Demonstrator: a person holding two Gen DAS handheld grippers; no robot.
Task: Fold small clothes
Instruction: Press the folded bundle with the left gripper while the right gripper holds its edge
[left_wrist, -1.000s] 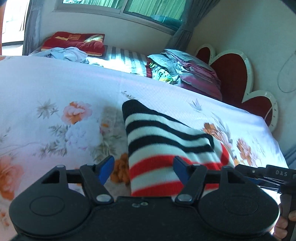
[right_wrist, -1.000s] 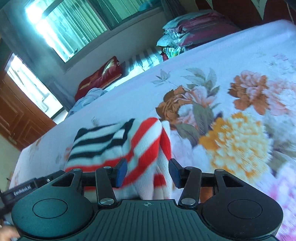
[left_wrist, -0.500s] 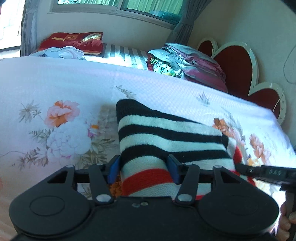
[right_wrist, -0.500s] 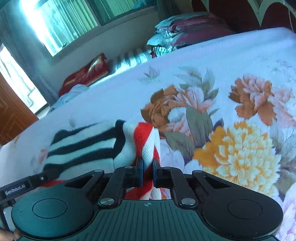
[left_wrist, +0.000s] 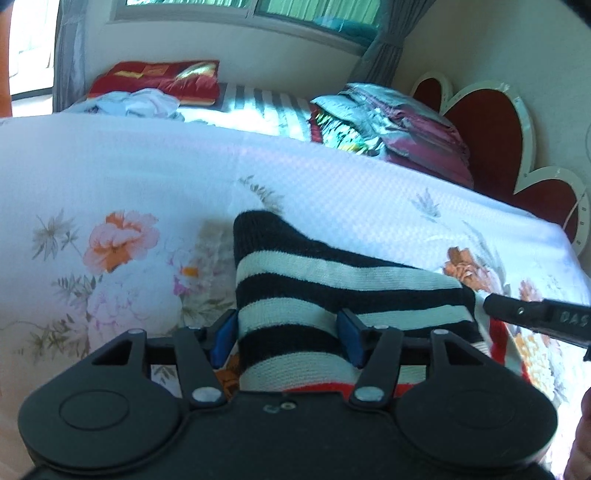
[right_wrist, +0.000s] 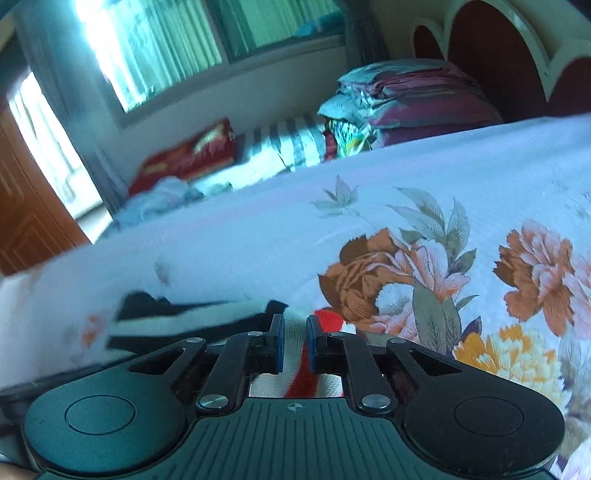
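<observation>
Bedroom light is falling on a white floral bedspread (left_wrist: 110, 166), and the striped garment (left_wrist: 332, 280) is lying on it near the front edge, with its black end pointing toward the far folded bedding (left_wrist: 391, 125).

One second ago both claws were wide and only framing the cloth. Now the left gripper (left_wrist: 286, 339) is sitting with its blue pads against the two sides of a bunched part of the garment, at medium width, so it seems to be holding the cloth. The right gripper (right_wrist: 293, 345) is narrow and is pinching the white and red part of the garment (right_wrist: 295, 373) between its pads. It was already nearly closed half a second ago.

In the left view, more black and white stripes are showing than before and much less red. In the right view, the garment is appearing lower and flatter than earlier, and the picture is blurred there, so this side is moving.

I judge that both grasps are now made and the fold is starting: the red end is probably being carried over or under the black end. The fold is not yet finished, because the cloth is bunched and not lying in neat layers.
</observation>
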